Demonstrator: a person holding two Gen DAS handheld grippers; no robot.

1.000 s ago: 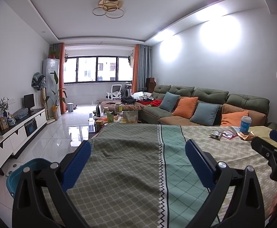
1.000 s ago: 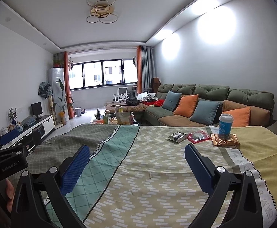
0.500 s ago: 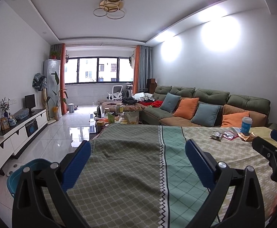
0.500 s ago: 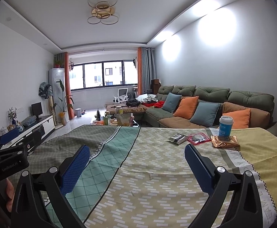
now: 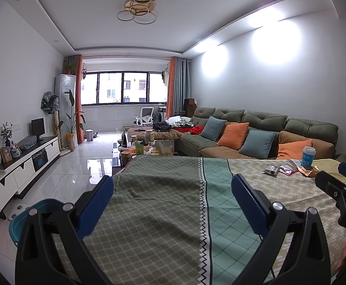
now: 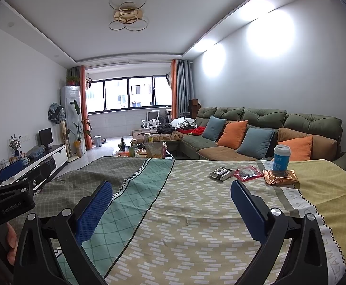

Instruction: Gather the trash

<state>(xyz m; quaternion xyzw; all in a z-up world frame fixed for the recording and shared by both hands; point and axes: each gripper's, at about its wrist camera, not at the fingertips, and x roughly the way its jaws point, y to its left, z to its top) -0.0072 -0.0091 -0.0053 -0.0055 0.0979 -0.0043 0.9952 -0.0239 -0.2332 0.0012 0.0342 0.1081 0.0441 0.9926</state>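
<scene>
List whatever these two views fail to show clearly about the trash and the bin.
- Blue bin: left wrist view, mostly hidden behind the left claw and the tablecloth edge.
- Gold wrapper: right wrist view, the paper cup covers part of it.
- Black wrapper, red wrapper: print too small to read.

Home living room: sofa [image 6: 256, 128], television [image 6: 45, 137].

Cup [image 6: 281, 157] on wrapper [image 6: 281, 177], sofa [image 6: 265, 133] behind
</scene>
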